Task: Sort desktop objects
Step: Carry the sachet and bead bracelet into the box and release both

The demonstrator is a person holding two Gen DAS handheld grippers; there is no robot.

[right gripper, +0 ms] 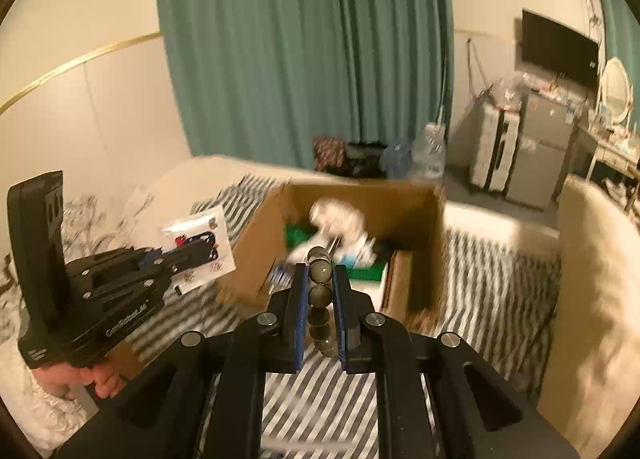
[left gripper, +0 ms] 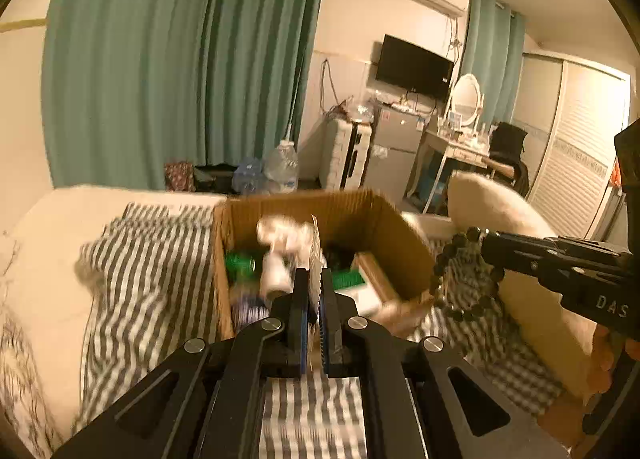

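An open cardboard box [left gripper: 396, 235] stands on the striped bedsheet and holds a white soft item [left gripper: 282, 237], green things and other objects. My left gripper [left gripper: 315, 279] is shut on a thin white sticker sheet [left gripper: 316, 259], held edge-on just before the box. In the right wrist view the same sheet [right gripper: 200, 243] shows flat in the left gripper [right gripper: 200, 249]. My right gripper [right gripper: 320, 271] is shut on a dark bead bracelet [right gripper: 320, 291]. In the left wrist view the bracelet [left gripper: 460, 271] hangs from the right gripper [left gripper: 486, 247] beside the box's right wall [right gripper: 436, 243].
A cream pillow [left gripper: 504, 215] lies right of the box. Teal curtains [left gripper: 180, 59], water bottles [left gripper: 282, 167], a suitcase, a small fridge [left gripper: 396, 147] and a dressing table stand beyond the bed. The bed's far edge [left gripper: 120, 191] runs behind the box.
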